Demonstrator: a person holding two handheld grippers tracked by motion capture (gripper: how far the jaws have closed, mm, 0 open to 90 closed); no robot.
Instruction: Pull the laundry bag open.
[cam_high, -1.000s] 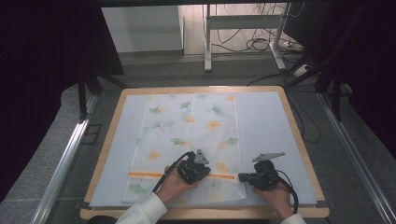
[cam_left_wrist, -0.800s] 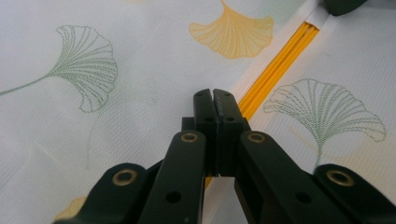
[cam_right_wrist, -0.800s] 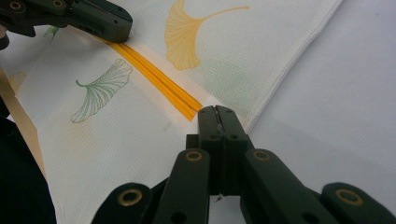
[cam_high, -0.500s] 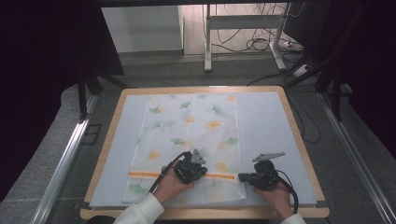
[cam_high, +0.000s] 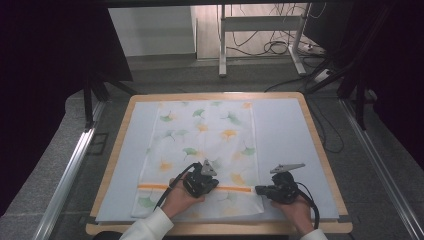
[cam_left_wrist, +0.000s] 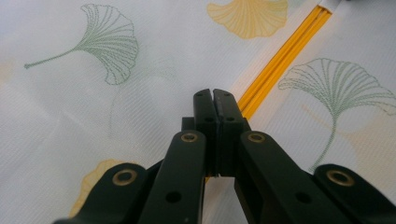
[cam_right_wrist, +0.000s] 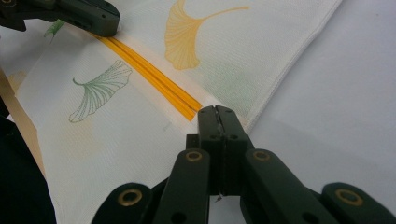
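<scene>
A white cloth (cam_high: 202, 155) printed with green and yellow ginkgo leaves lies spread flat on the pale mat of the table (cam_high: 280, 127), long axis running away from the person, with an orange stripe (cam_high: 155, 186) crossing it near the person's end. The left gripper (cam_high: 209, 181) rests over the cloth at the stripe, near the middle of the cloth's width; in the left gripper view its fingers (cam_left_wrist: 205, 105) stand pressed together with nothing between them, the tips just above or on the weave beside the stripe. The right gripper (cam_high: 260, 189) sits at the cloth's right edge, where the stripe ends; in the right gripper view its fingers (cam_right_wrist: 208, 119) are likewise closed on nothing, at the hem.

Handling, as judged from the weave and the faint ripples: the cloth is thin, light and limp, so it should drape and fold under its own weight and slide easily over the smooth mat. It is not fragile, but a single layer lying flat gives little to pinch. The hem at the right edge, or a near corner, looks like the best hold; the fingers would have to open and nip the edge to lift it.
</scene>
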